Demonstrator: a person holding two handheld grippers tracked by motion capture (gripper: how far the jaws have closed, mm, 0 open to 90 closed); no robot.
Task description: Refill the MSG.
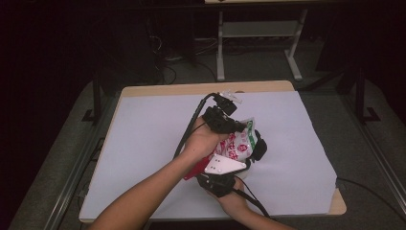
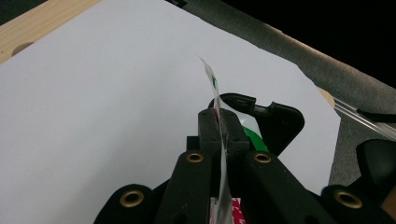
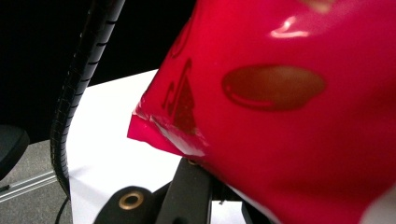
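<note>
and here both grippers are on the same thing, a crinkly snack bag (image 1: 237,143) held up above the middle of the white sheet (image 1: 143,143) that covers the table (image 1: 201,89). the left gripper (image 1: 242,127) comes in from the far side, the person's left hand (image 1: 201,141) wrapped round its body, and its jaws are clamped tight on the thin top edge of the bag; in the left gripper view that edge (image 2: 215,100) runs straight up out of the closed jaws like a blade, seen edge-on, white with a bit of green and red print. the right gripper (image 1: 203,170) sits nearer the person, held in the right hand (image 1: 234,201), with its grey three-cornered plate on top, and its jaws are closed on the red lower corner of the bag. in the right gripper view the red film (image 3: 289,116) looms right over the jaws, glossy, with a dark oval mark and a crimped corner seam just above the left jaw. the bag hangs between the two grippers, off the sheet, white and red with a green patch near the top. a black cable (image 1: 189,127) trails from the left gripper back along the forearm, and another (image 1: 251,199) runs from the right gripper toward the near edge of the table.
</note>
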